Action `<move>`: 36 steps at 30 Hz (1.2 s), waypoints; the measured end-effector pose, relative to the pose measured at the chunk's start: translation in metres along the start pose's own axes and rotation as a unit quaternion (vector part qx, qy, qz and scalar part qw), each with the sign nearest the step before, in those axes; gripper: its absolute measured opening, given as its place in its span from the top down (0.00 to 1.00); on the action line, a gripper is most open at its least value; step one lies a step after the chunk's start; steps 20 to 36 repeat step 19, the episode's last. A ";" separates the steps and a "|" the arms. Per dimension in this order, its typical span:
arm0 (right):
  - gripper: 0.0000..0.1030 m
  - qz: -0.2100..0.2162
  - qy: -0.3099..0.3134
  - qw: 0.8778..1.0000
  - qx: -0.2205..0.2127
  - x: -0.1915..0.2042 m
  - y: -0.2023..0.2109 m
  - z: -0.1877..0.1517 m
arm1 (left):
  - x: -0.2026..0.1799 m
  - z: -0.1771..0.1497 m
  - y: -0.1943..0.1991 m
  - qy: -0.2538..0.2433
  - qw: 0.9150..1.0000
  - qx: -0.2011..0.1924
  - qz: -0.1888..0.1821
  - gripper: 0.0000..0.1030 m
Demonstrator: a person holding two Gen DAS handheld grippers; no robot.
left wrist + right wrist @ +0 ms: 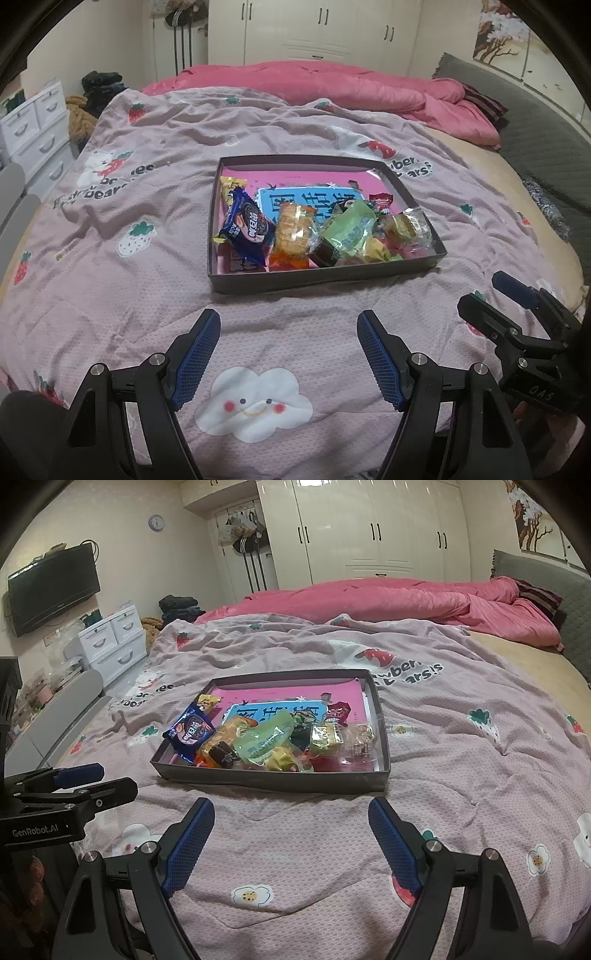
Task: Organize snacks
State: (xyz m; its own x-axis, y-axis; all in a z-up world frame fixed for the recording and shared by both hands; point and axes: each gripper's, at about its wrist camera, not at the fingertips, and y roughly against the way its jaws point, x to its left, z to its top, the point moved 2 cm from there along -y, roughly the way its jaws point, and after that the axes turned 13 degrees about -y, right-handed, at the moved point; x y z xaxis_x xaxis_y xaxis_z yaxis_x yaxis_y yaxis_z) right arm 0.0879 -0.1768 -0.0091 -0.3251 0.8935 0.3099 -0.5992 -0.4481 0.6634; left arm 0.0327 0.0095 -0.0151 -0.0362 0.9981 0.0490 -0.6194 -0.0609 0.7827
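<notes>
A shallow dark grey box (317, 275) (273, 781) lies on the bed ahead of both grippers. Several wrapped snacks sit in it: a blue Oreo pack (246, 226) (190, 732) at the left, an orange cracker pack (293, 229), a green pack (349, 227) (267, 740) and clear-wrapped sweets (408, 225) (332, 734) at the right. My left gripper (288, 325) is open and empty above the quilt, short of the box. My right gripper (291, 812) is open and empty, also short of the box. Each gripper shows at the other view's edge.
The bed carries a pink strawberry-print quilt (147, 206) and a rumpled pink duvet (332, 85) at the far side. A grey headboard (535, 122) is at the right. White drawers (110, 642) and a wall TV (51, 587) stand left; wardrobes (369, 528) behind.
</notes>
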 end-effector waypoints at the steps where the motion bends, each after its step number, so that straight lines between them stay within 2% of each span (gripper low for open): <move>1: 0.18 -0.001 0.000 1.000 0.000 0.000 0.000 0.000 | 0.000 0.000 0.000 0.000 1.000 0.000 -0.001 0.25; 12: 0.18 -0.005 -0.007 1.000 -0.002 -0.008 -0.005 0.004 | -0.006 0.003 -0.004 -0.007 1.000 -0.004 -0.014 0.25; 15: 0.17 -0.011 -0.011 1.000 -0.012 -0.016 -0.007 0.011 | -0.002 0.005 -0.006 0.005 1.000 -0.011 -0.026 0.25; 18: 0.17 -0.027 -0.031 0.999 -0.023 -0.037 -0.017 0.029 | 0.011 0.012 -0.008 0.014 1.000 -0.022 -0.018 0.25; 19: 0.17 -0.027 -0.031 0.999 -0.023 -0.037 -0.017 0.029 | 0.019 0.016 -0.009 0.018 0.999 -0.026 -0.009 0.25; 36: 0.17 -0.027 -0.031 0.999 -0.023 -0.037 -0.017 0.029 | 0.019 0.016 -0.009 0.018 0.999 -0.026 -0.009 0.25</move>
